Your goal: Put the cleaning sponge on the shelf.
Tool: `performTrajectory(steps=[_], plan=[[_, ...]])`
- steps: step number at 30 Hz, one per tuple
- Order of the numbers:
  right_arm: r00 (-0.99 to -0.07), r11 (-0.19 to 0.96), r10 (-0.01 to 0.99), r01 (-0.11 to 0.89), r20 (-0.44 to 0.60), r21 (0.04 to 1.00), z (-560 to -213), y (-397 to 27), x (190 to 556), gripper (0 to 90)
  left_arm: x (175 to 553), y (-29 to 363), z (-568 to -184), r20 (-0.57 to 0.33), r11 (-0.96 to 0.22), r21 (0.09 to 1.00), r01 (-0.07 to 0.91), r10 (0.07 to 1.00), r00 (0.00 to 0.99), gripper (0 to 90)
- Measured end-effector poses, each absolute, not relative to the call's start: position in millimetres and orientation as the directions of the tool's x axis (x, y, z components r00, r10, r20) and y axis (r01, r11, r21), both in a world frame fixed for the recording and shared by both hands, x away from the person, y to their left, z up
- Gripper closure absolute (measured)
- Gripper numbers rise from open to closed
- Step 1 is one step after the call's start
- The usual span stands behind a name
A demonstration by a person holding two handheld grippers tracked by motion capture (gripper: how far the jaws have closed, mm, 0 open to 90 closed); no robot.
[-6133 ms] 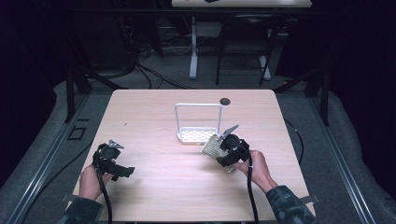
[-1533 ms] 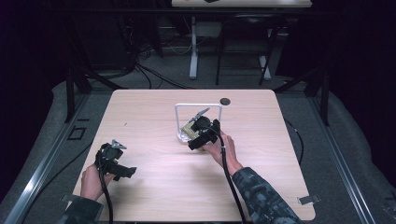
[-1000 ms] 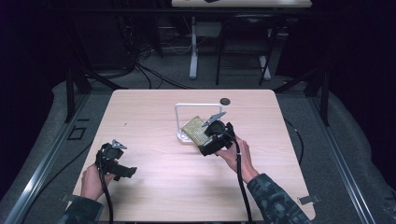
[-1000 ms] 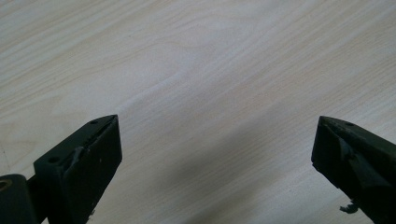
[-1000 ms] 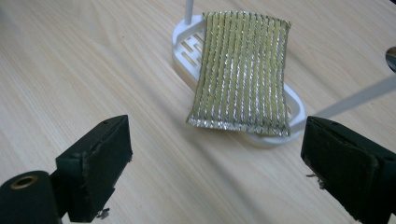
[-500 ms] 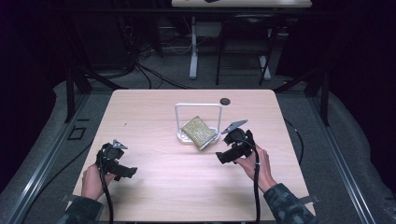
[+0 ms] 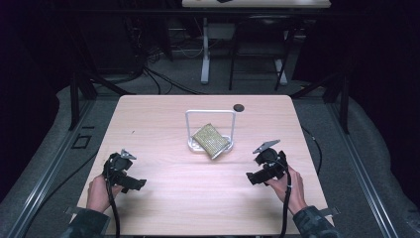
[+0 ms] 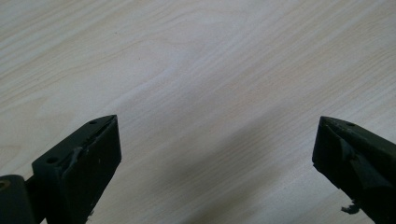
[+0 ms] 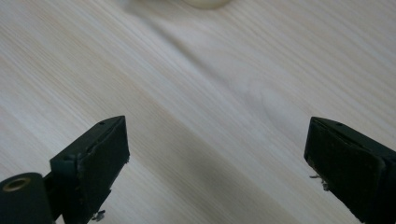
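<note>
— Where do we see the sponge [image 7: 211, 140]?
— Leaning in the white rack [image 7: 210, 115] mid-worktop [image 7: 163, 124], apart from both grippers.
— And the jaws?
— Our right gripper [image 7: 253, 177] has its jaws wide, nothing between; our left gripper [image 7: 134, 184] likewise, over bare wood.
— Anything between?
— We see open wood; a dark disc [image 7: 239, 107] sits behind the rack.

Two black hand-held grippers, left gripper [image 7: 130, 182], right gripper [image 7: 257, 177], blunt black jaws with screw holes, grey three-cornered plates, trailing black cables, dark camouflage-patterned sleeves
</note>
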State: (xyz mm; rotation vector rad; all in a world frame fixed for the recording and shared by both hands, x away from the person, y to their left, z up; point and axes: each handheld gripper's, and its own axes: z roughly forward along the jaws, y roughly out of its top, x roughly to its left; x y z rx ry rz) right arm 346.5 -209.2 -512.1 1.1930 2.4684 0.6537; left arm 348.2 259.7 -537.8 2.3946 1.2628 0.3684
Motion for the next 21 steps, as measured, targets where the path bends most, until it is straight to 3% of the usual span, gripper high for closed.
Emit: performTrajectory(steps=[21], plan=[[-0.576, 0.542, 0.811, 0.674, -0.101, 0.502, -524.4, -217.7, 348.6, 6.5, 349.9, 257.3, -538.4, 0.043, -0.526, 0.462, 0.714, 0.817, 0.574, 1.5]])
